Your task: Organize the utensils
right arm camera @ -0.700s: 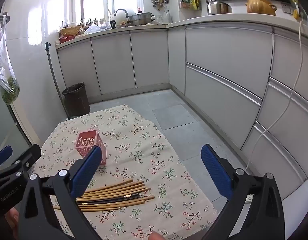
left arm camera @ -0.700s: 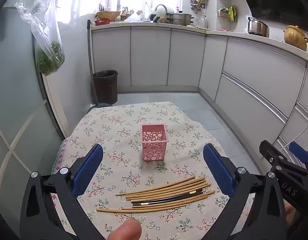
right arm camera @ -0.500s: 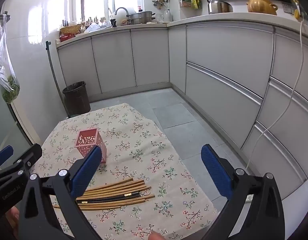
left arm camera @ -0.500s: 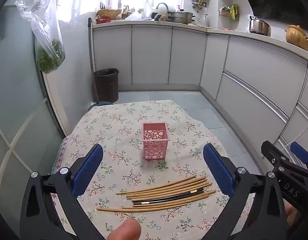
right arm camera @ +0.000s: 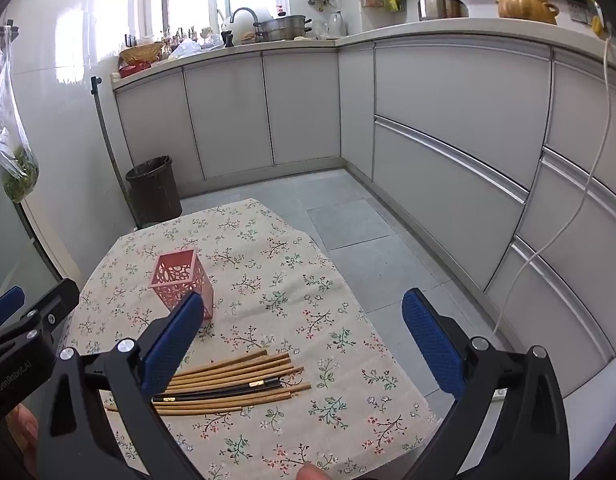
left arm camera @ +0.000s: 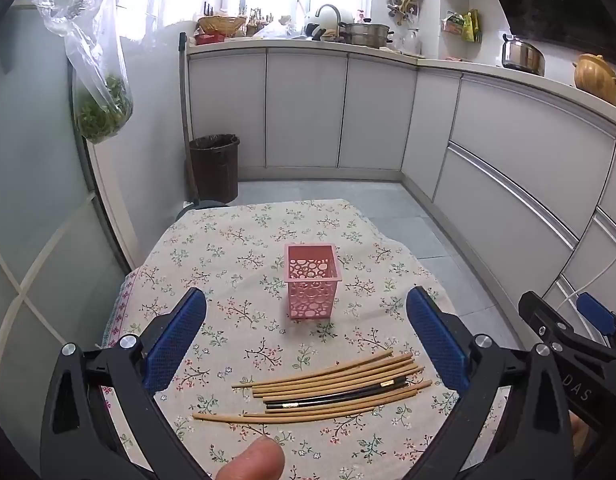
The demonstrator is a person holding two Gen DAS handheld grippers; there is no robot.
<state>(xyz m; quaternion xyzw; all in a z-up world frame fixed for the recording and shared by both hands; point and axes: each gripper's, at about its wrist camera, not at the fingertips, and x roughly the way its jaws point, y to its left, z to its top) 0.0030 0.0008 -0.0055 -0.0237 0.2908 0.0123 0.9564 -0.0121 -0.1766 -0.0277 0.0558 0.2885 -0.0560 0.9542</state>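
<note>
Chopsticks (left arm camera: 327, 392), slim bamboo with one black pair, lie bundled on a floral cloth (left arm camera: 228, 248) before a perforated pink basket (left arm camera: 311, 286). Left gripper (left arm camera: 306, 344) and right gripper (right arm camera: 304, 344) hover, jaws wide, empty.

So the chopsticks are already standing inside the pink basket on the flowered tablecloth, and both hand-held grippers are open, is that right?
Not quite. The chopsticks are not in the pink basket; they lie flat in a bundle on the flowered tablecloth, nearer the camera than the basket, which looks empty, as the left wrist view shows. The left hand-held gripper and the right hand-held gripper are open.
</note>
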